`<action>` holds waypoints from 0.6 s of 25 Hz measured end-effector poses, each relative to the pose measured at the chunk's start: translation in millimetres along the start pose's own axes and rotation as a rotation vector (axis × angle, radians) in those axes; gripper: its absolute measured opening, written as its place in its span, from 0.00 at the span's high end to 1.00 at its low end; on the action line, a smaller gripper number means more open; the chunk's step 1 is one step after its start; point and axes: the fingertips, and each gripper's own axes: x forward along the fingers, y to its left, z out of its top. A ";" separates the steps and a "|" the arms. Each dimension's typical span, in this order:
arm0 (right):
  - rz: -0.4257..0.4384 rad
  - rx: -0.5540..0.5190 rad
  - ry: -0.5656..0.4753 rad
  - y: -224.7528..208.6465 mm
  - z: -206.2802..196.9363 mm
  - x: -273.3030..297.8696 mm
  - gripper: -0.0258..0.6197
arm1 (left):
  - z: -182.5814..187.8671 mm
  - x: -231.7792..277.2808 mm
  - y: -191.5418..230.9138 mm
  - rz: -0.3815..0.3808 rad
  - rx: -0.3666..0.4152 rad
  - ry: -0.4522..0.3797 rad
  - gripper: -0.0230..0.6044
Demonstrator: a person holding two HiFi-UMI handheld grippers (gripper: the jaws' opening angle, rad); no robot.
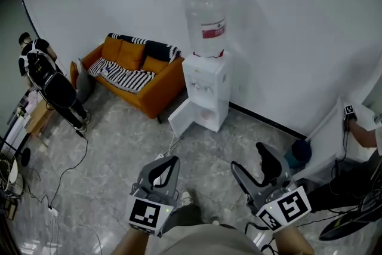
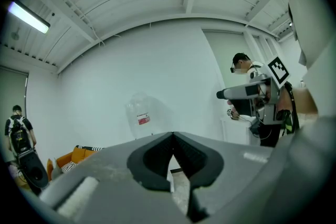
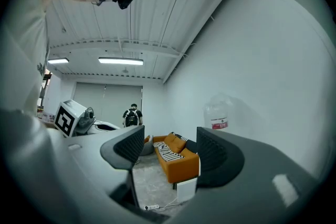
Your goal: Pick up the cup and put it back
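Left gripper [image 1: 169, 160] closed, empty; right gripper [image 1: 249, 158] open, empty; both aimed toward water dispenser [image 1: 206, 92], orange sofa [image 1: 134, 71] left of it.

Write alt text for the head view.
Two handheld grippers hover over a grey floor, the left gripper shut, the right gripper open, both empty. Ahead, a water dispenser stands against the white wall, an orange sofa to its left.

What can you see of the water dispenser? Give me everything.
The water dispenser is a white floor-standing cabinet, plastic by its look, upright on the grey marbled floor against the white wall, beside the orange sofa. A clear inverted bottle with a red label sits on top. Its taps sit in a front recess. Its lower door hangs open toward the sofa.
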 end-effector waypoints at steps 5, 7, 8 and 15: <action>0.022 -0.003 0.021 -12.2 -15.4 29.6 0.50 | -5.5 22.7 17.8 0.011 -0.003 -0.002 0.96; 0.023 -0.005 0.028 -19.2 -23.5 48.3 0.50 | -11.7 35.6 32.8 0.017 -0.006 -0.004 0.96; 0.022 -0.004 0.032 -22.7 -28.0 58.8 0.50 | -15.9 43.2 41.1 0.018 -0.010 -0.004 0.96; 0.021 0.036 0.069 -44.6 -53.4 141.0 0.50 | -33.3 99.0 103.9 -0.005 -0.038 0.007 0.96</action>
